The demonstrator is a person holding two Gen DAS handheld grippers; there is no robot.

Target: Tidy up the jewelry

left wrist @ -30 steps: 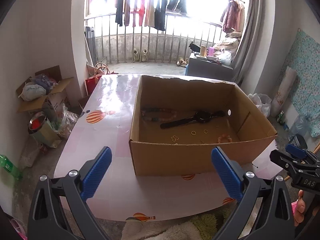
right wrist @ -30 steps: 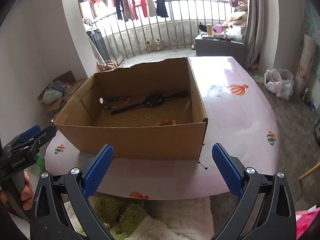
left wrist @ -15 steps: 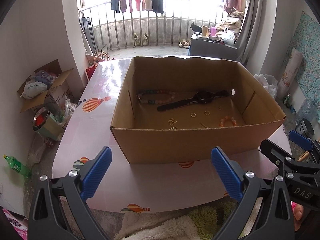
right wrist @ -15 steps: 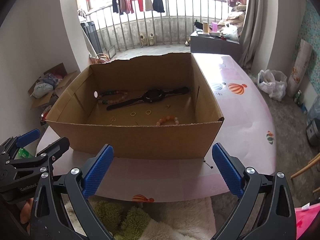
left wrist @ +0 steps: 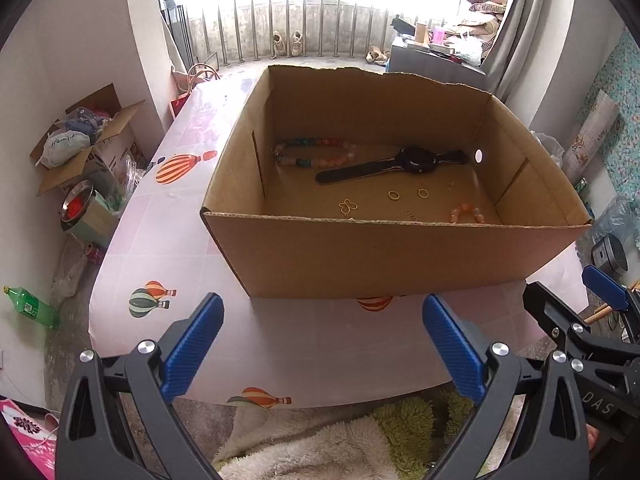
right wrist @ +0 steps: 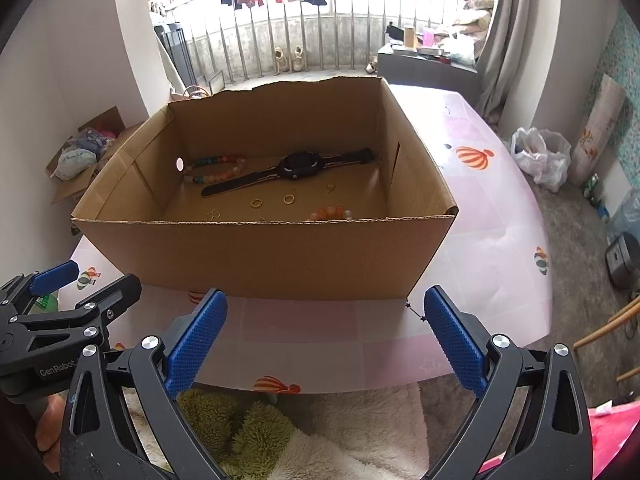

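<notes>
An open cardboard box (left wrist: 360, 256) (right wrist: 280, 256) stands on the pink balloon-print table (left wrist: 304, 344). On its floor lie a black watch (left wrist: 412, 160) (right wrist: 298, 166), a multicoloured bead necklace (left wrist: 316, 152) (right wrist: 212, 168), two gold rings (left wrist: 394, 195) (right wrist: 256, 202), a gold clover charm (left wrist: 347, 206), a tiny gold piece (right wrist: 329, 188) and a peach bead bracelet (left wrist: 466, 213) (right wrist: 330, 213). My left gripper (left wrist: 322, 344) hangs open before the box's near wall, nothing between its blue pads. My right gripper (right wrist: 326, 340) is open too, just to its right, also empty.
A fluffy cream-and-green rug (left wrist: 340, 440) lies under the near table edge. Left of the table sit a cluttered carton (left wrist: 84, 140), a metal bowl (left wrist: 76, 204) and a green bottle (left wrist: 32, 308). A white bag (right wrist: 544, 156) and a dark stool (right wrist: 624, 256) stand right.
Both grippers have risen and tilted down, so the box's floor and the jewelry show more fully. Both have stayed open and empty.
</notes>
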